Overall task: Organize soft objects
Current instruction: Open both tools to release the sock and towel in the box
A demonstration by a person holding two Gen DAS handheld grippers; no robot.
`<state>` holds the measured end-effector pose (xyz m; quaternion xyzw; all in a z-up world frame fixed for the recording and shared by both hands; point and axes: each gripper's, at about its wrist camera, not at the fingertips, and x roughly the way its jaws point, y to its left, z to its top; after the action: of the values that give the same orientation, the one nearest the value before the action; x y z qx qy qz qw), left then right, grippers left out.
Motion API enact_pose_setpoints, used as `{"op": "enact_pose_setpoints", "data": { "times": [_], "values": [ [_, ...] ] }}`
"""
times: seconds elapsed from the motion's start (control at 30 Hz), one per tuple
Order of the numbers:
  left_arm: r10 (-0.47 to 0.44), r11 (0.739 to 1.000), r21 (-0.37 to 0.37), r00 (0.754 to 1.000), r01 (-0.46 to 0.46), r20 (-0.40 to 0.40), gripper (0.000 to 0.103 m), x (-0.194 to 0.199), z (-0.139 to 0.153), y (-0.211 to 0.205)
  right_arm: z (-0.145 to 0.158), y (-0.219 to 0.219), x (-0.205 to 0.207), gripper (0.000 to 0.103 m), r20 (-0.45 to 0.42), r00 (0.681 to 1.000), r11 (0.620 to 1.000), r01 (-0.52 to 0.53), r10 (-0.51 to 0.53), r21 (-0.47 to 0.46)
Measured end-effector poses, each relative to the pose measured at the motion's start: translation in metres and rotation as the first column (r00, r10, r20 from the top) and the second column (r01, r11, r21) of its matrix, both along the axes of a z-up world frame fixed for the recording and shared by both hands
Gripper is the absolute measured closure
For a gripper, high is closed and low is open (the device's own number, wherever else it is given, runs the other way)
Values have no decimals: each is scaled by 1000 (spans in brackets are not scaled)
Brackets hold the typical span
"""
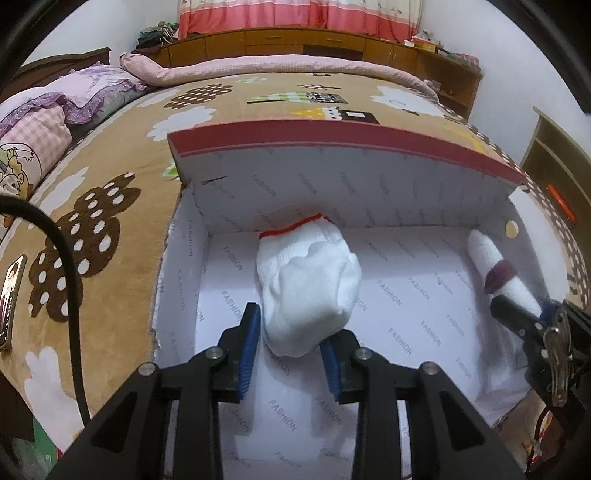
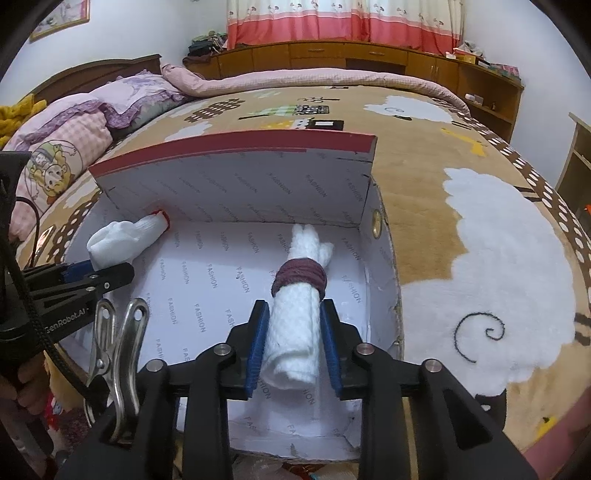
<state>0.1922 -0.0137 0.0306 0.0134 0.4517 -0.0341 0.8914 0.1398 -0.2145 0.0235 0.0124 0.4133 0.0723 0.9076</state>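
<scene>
Lying between left gripper [image 1: 290, 345] pads: glove bundle [image 1: 308, 288], inside box [image 1: 369, 177].

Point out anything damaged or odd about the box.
The box has a ragged, torn right wall edge, and its left rim looks frayed too. The rolled glove and tied towel roll inside look tidy.

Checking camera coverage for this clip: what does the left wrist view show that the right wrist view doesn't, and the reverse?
Left only: a phone on the blanket and a black cable.
Right only: a framed picture on the wall, a metal clip, a yellow knit.
Both: the open box, the glove between the left gripper fingers, the rolled towel between the right gripper fingers.
</scene>
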Motion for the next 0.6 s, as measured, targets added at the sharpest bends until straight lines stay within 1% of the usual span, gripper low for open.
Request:
{"op": "enact_pose_setpoints", "data": {
  "times": [0.1,0.17,0.27,0.43,0.6],
  "values": [
    [1,1000,5,1000,-1,5,64,-1,2,1,1,-3,-1,67,4,1000,1000,9,-9,8],
    [6,1000,5,1000,-6,8,56,-2,5,3,2,-4,-1,64,0,1000,1000,9,-9,15],
    [11,1000,-2,1000,-11,6,48,-3,8,5,3,-5,-1,59,-5,1000,1000,-4,4,25],
    [14,1000,4,1000,-14,3,46,-4,8,4,5,-4,-4,55,-1,1000,999,-2,2,33],
    [3,1000,8,1000,-3,9,42,-7,9,3,9,-5,-7,45,10,1000,999,1,-2,37]
  ]
}}
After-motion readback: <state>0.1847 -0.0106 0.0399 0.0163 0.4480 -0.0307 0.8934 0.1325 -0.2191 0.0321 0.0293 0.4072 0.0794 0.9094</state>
